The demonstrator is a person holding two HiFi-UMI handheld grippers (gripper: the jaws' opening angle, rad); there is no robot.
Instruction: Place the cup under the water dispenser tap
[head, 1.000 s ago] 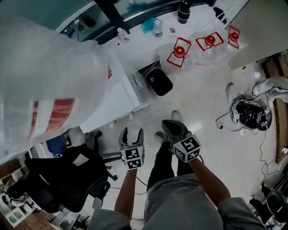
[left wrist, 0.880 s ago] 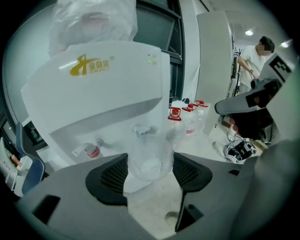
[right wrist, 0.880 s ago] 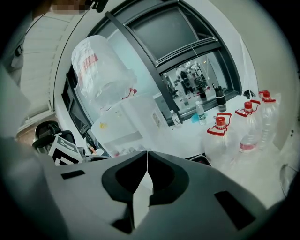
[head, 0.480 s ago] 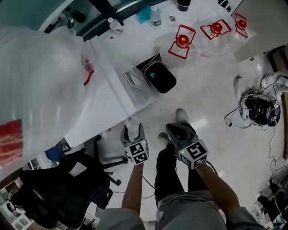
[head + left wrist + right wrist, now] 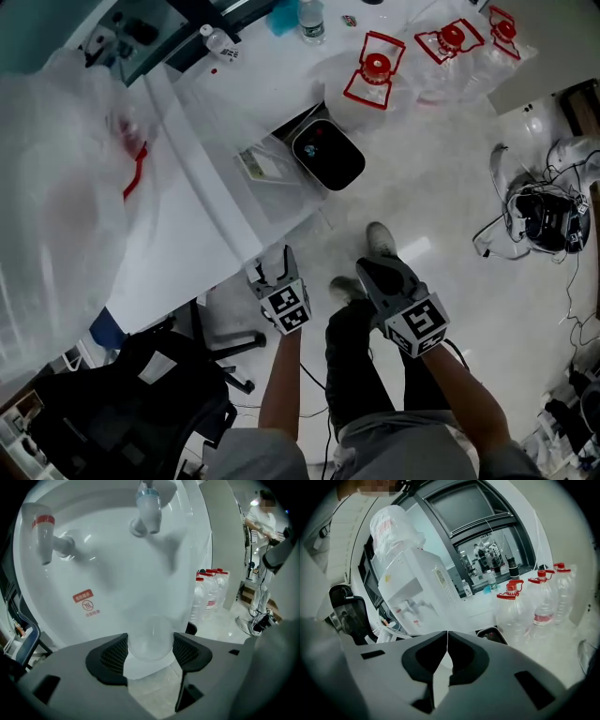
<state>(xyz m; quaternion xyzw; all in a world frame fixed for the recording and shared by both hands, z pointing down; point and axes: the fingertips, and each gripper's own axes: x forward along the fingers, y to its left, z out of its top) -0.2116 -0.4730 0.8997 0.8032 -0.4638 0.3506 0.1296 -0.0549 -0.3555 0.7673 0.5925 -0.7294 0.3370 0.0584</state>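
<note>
Change noted: the left gripper (image 5: pixel 271 272) has advanced to the water dispenser (image 5: pixel 112 573) at frame left and now sits just before its front panel. Its jaws clamp the clear cup (image 5: pixel 150 638), which lies roughly in line with the blue tap (image 5: pixel 149 509) at upper centre, but well below it. Placement is judged incomplete. The left forearm is extended forward. The right gripper (image 5: pixel 446 644), centre-right, has its jaws pressed together on nothing and hangs idle over the floor.
</note>
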